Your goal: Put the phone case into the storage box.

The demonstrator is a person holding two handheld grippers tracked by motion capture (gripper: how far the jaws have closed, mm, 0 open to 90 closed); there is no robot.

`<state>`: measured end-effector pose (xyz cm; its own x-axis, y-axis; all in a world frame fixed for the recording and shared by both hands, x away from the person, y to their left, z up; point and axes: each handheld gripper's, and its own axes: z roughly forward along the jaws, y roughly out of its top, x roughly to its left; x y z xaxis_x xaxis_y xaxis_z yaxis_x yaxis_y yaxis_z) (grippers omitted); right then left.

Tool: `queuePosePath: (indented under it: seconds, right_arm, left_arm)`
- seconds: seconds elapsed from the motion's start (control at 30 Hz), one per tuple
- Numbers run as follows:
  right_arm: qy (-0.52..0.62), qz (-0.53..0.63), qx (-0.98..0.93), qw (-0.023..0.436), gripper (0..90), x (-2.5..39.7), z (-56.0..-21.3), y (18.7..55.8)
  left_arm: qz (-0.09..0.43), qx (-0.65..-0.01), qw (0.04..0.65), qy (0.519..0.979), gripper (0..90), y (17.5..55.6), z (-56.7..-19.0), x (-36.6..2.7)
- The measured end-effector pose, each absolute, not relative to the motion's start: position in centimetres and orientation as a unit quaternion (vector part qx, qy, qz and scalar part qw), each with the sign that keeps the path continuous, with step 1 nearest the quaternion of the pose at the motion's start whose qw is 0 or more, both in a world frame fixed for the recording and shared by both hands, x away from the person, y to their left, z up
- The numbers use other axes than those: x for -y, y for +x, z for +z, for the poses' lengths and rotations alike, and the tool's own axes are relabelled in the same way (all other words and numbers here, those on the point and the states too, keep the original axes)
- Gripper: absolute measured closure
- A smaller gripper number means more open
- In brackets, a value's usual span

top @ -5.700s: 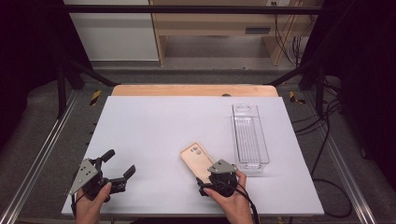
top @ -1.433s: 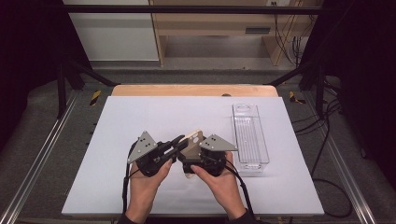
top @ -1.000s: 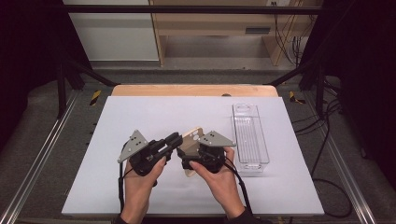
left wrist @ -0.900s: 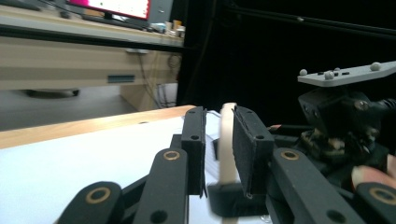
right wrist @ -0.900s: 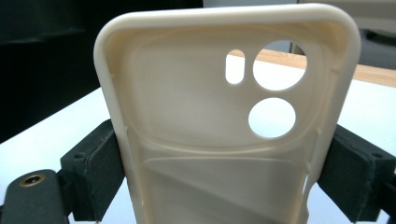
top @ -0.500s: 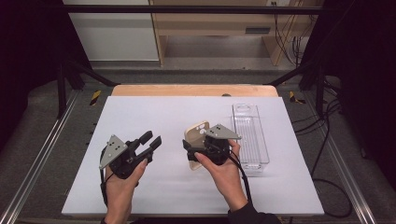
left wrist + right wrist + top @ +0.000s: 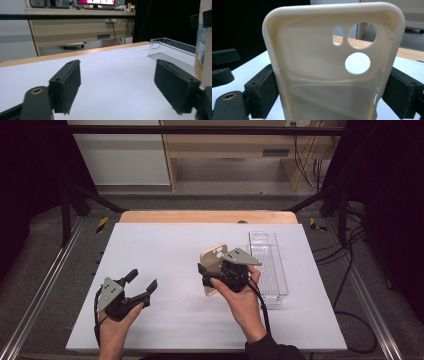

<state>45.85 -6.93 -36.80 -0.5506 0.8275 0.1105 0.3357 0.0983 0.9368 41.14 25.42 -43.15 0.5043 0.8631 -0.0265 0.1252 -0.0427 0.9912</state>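
Fingers (image 7: 265,87) clamping one phone case (image 7: 332,62), one clear bin (image 7: 268,265), two grippers

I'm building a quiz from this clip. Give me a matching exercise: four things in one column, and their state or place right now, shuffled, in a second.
Things:
1. left gripper
2. right gripper
3. phone case
4. clear bin

States or places:
A. lying on the white table, to the right of the phone case
B. jaws apart, nothing between them
C. cream, held upright with its camera cut-outs at the top
D. jaws closed on the sides of the phone case

Pairs: 1-B, 2-D, 3-C, 4-A
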Motion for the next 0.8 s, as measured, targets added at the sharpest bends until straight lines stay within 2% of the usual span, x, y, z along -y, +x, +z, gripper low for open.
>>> queuePosePath:
  seconds: [0.43,0.8]
  right_arm:
    - [0.410,0.523,-0.702,0.256,11.9,7.0,-34.3,47.7]
    - [0.438,0.530,-0.676,0.266,11.9,8.8,-31.8,50.0]
  left_arm:
    - [0.303,-0.409,0.581,0.636,6.4,40.6,-44.7,-28.0]
    - [0.302,-0.410,0.587,0.629,3.6,40.8,-45.3,-29.2]
